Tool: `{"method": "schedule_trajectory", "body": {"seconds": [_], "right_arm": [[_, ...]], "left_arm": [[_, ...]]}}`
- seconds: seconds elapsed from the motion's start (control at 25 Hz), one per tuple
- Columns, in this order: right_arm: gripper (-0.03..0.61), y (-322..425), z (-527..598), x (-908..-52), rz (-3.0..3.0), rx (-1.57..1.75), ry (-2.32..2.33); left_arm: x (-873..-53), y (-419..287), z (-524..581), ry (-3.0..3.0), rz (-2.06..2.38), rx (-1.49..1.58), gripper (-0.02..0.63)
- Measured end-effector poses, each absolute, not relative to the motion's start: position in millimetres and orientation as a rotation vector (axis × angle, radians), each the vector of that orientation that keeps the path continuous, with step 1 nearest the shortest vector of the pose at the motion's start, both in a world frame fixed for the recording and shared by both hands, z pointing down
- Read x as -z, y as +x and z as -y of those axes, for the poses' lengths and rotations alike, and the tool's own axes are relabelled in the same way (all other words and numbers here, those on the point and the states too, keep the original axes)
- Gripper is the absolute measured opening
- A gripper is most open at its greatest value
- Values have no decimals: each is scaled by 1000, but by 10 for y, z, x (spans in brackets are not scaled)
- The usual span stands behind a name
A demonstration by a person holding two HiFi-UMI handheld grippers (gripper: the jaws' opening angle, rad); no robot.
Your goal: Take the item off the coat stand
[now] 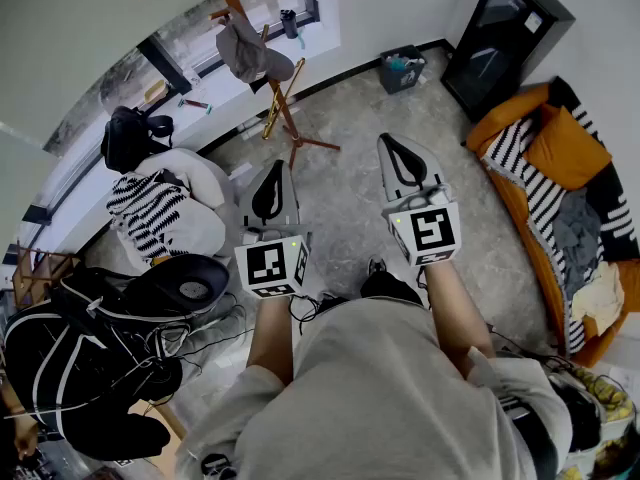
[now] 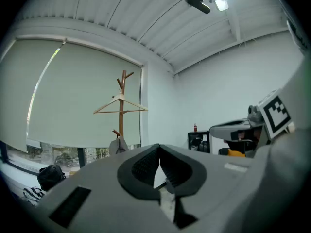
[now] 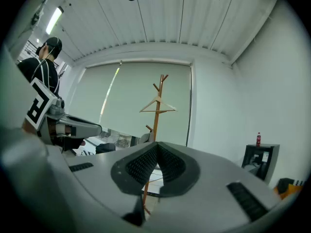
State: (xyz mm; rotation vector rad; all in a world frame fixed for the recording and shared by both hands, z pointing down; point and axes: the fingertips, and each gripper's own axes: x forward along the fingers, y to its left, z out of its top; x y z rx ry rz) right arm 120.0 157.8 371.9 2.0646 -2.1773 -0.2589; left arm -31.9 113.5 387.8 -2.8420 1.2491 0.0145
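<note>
- The left gripper [image 1: 270, 190] is held level and its jaws are pressed together at the tips. Nothing sits between the ridged pads.
- The right gripper [image 1: 400, 158] is also level, with its jaws pressed together and empty.
- The grey cap [image 1: 250, 53] hangs on a low peg of the wooden coat stand [image 1: 285, 98]. It is ahead of both grippers and well apart from them.
- From the left gripper the cap [image 2: 118, 144] is ahead and slightly to the left, showing just over the left jaw's top edge.
- From the right gripper the cap [image 3: 145, 138] is ahead and a touch left of the jaw tips. The coat stand's pole [image 3: 156, 110] rises almost straight above the line where the jaws meet.
- A bare wooden hanger [image 2: 120, 105] hangs near the top of the stand, higher than the cap.
- Each gripper carries a cube [image 1: 272, 265] with a black-and-white square pattern.
- Ahead and to the right of the right gripper, a bottle [image 3: 258, 139] with a red label stands on a black cabinet [image 1: 505, 38]. The label's print is too small to read.
- An orange sofa [image 1: 560, 148] lies to the right of the right gripper.
- A black bag [image 1: 125, 138] sits on the window sill, ahead and to the left of the left gripper.
- A person in black clothes [image 1: 80, 368] is off to the left, behind the left gripper.
</note>
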Motion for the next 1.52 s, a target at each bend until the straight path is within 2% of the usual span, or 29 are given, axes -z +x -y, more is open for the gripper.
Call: {"method": "schedule_trajectory", "body": {"seconds": [0.96, 1.52], "right_arm": [[5, 619, -1829, -3948, 2128, 196, 2113], [5, 977, -544, -3967, 2270, 163, 2053]], "left_arm": [[-4161, -677, -1294, -2942, -1070, 57, 11], [-4132, -394, -126, -2884, -1174, 144, 11]]}}
